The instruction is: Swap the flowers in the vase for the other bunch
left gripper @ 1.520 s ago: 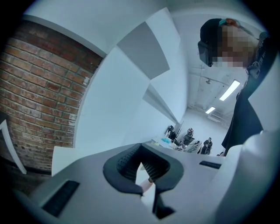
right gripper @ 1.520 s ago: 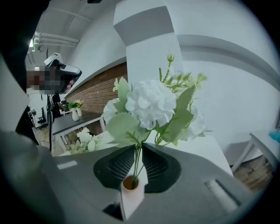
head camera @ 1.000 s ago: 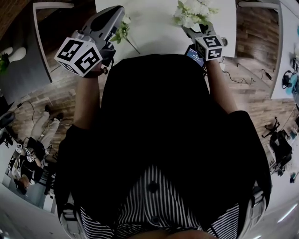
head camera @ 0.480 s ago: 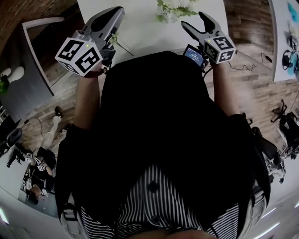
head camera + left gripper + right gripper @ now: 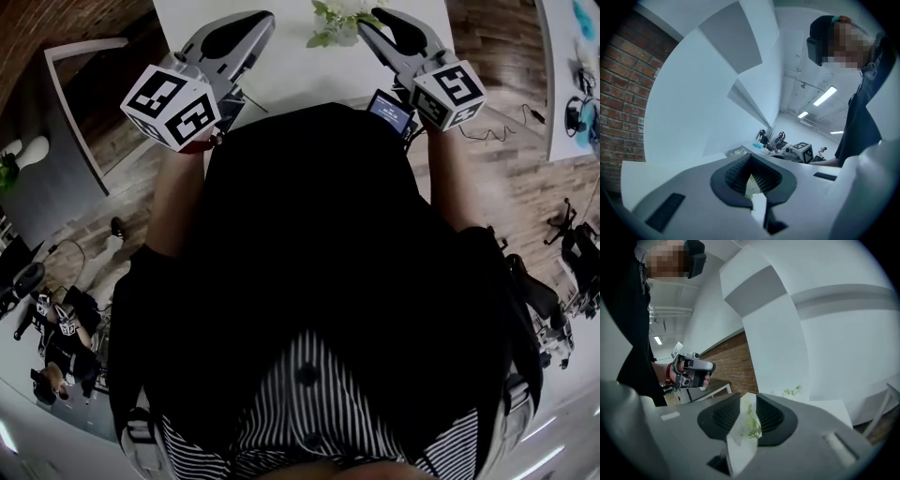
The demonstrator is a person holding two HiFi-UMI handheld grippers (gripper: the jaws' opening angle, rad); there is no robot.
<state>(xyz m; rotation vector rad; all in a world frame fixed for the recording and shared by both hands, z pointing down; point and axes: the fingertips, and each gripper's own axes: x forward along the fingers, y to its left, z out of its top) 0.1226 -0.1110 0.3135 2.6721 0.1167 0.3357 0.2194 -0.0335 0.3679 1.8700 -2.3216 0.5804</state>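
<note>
2 forearms (image 5: 176,202) stretched forward over surface (image 5: 291,66). Left hand-held gripper (image 5: 751,174): jaws slightly apart. Right hand-held gripper (image 5: 743,417): jaws just closing, small gap, nothing pinched; flowers (image 5: 336,17) just beside its tip.

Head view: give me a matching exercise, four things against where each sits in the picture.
Things: 1 white flowers; 2 brick wall; 3 striped shirt; 4 dark side table.
Places: A bottom middle; B left side; C top left corner; D top edge, middle.
Pairs: 1-D; 2-C; 3-A; 4-B.
</note>
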